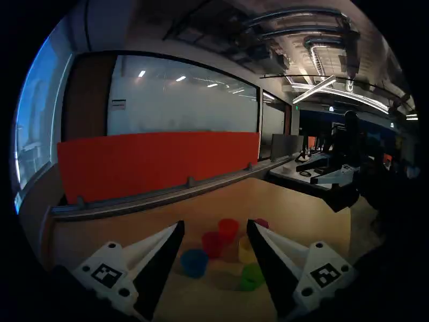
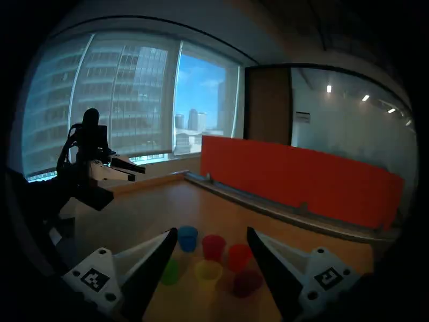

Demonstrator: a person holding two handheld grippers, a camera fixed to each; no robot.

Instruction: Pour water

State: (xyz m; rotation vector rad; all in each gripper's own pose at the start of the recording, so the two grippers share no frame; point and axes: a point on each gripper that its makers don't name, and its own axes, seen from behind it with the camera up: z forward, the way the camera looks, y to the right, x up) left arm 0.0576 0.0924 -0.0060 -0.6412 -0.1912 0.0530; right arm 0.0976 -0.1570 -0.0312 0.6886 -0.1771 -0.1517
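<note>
Hovering over the table [image 1: 300,209], left gripper [image 1: 215,222] and right gripper [image 2: 211,229] both with fingers spread wide, holding nothing. Aimed down at the coloured cups [image 1: 228,231], grouped close together mid-table, likely for easy cup-to-cup pouring. Water itself not discernible.

We are in an open-plan office: a wooden desk [image 2: 161,206] edged by an orange partition [image 1: 161,161], a frosted glass wall [image 1: 182,104] behind the partition, exposed ducts [image 1: 316,51] and strip lights [image 1: 316,88] above it, and tall windows [image 2: 123,102] to its left facing city towers.
</note>
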